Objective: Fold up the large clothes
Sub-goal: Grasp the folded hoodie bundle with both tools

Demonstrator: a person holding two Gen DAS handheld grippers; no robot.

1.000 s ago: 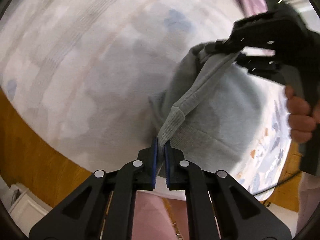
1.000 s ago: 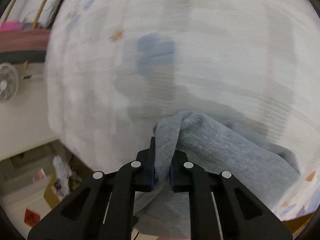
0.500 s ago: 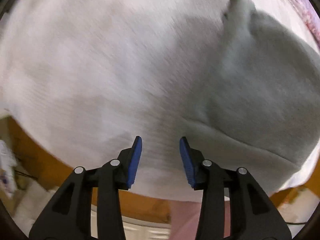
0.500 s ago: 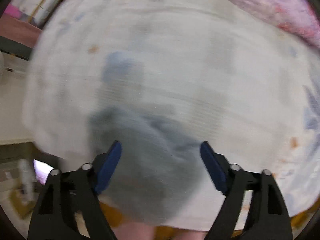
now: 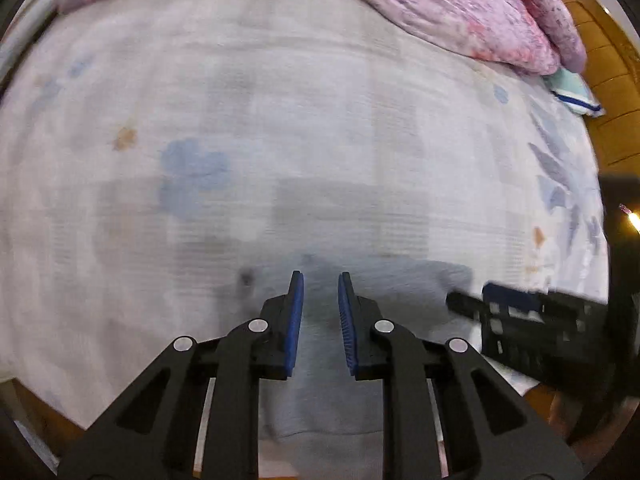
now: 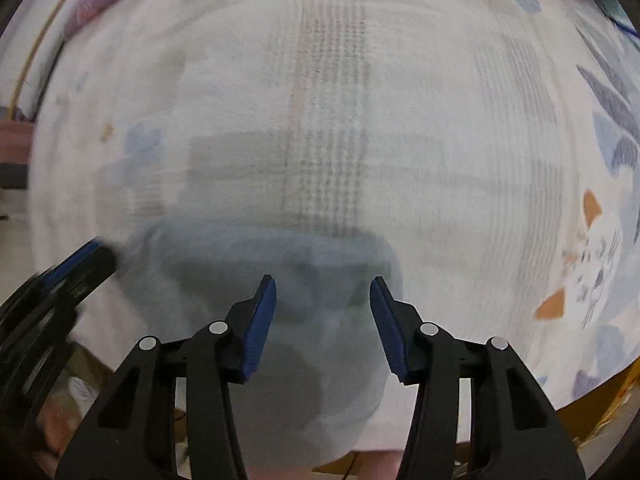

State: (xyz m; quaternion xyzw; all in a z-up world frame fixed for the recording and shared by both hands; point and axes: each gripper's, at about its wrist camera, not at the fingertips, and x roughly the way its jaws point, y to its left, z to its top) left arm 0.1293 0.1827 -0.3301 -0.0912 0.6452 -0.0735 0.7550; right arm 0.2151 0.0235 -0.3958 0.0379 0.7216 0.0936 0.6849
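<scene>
Left claw: the left gripper [image 5: 320, 312] points down at the bed, blue pads a narrow gap apart with nothing pinched; the jaws have just been closing, and only bare cloth shows through the gap. Released.

Right claw: the right gripper [image 6: 322, 320] stands wider, also empty; its jaws have just been narrowing a touch too. Nothing between the pads. Released.

Garment: the grey sweater [image 6: 272, 280] lies dropped on the bedsheet [image 6: 320, 100], directly under and just ahead of the right claw. In the left view it shows as a pale grey patch [image 5: 320, 400] below the left fingers, right at the near edge of the bed.

Lie of it: blur makes the outline soft, but the heap looks to run side to side across the near edge, spanning from one claw to the other.

Who's closer: both hover just above it; the right claw sits over the thick middle, the left nearer one end. Each peeks into the other's view at the side.

Next move, as I read it: come straight down and take fresh hold of an edge for the next fold.

Background: a pink quilt [image 5: 460, 12] bunched at the far side, well apart.
</scene>
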